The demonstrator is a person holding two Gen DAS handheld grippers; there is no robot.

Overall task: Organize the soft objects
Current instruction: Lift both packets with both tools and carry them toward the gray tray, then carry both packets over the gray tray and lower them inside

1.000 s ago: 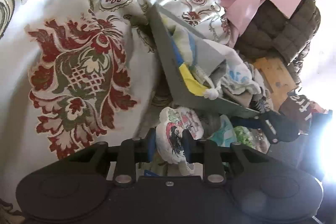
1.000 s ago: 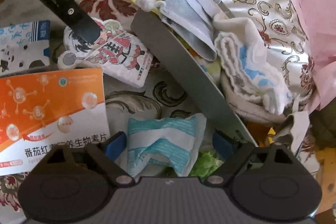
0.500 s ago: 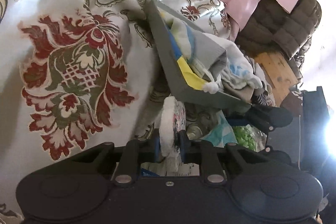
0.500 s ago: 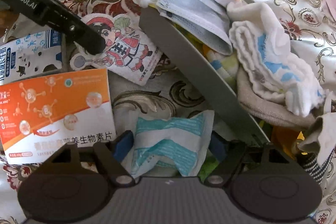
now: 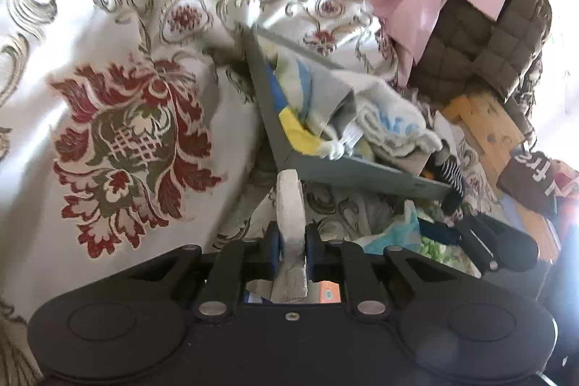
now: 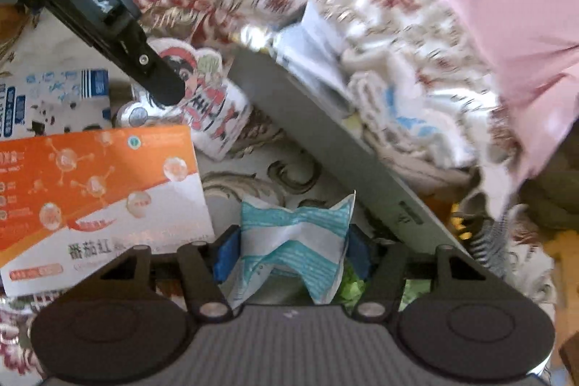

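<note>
Clamping tight, left gripper (image 5: 292, 246) now pinches the cartoon pillow (image 5: 289, 227) edge-on; right gripper (image 6: 291, 250) is closing on the teal-striped packet (image 6: 293, 241), crumpling it; both bound for grey bin (image 5: 347, 169).

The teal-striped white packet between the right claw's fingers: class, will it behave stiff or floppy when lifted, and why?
Probably floppy: the teal-striped packet already buckles inward at its middle as the right claw closes on it. Likely light too, since it looks thin and puffy. It may crumple rather than slip, because the blue pads are denting its sides.
</note>
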